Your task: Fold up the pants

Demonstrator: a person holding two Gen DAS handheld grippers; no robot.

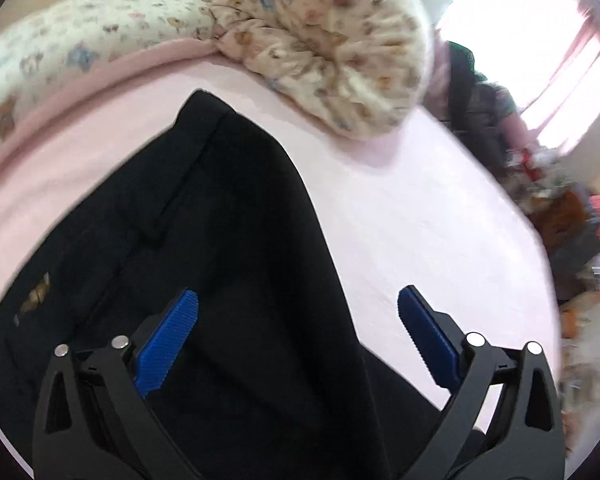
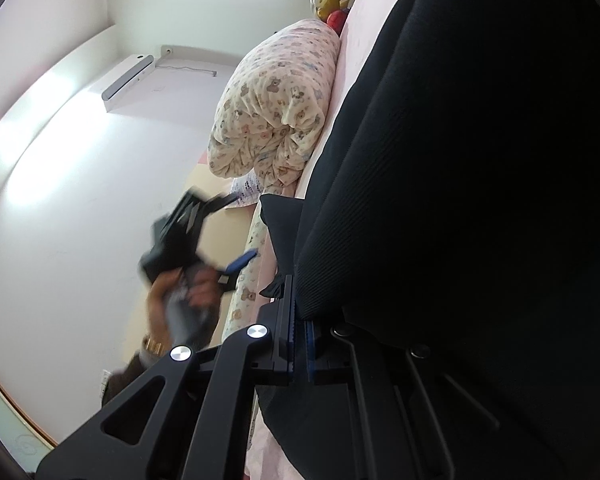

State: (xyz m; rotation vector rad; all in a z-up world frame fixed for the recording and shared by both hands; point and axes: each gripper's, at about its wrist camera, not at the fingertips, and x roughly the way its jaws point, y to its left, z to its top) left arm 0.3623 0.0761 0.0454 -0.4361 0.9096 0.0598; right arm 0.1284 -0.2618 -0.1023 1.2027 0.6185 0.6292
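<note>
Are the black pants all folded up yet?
Not yet. The black pants look doubled over once on the pink bed. The right gripper has its jaws shut on the fabric's edge; the left gripper is open and holds nothing. More folding and tidying look left.

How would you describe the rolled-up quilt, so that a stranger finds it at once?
Start at the pink bed sheet under the black pants. At its far edge lies the bunched quilt: cream, with small bear prints, and puffier than the flat printed pillow beside it.
</note>
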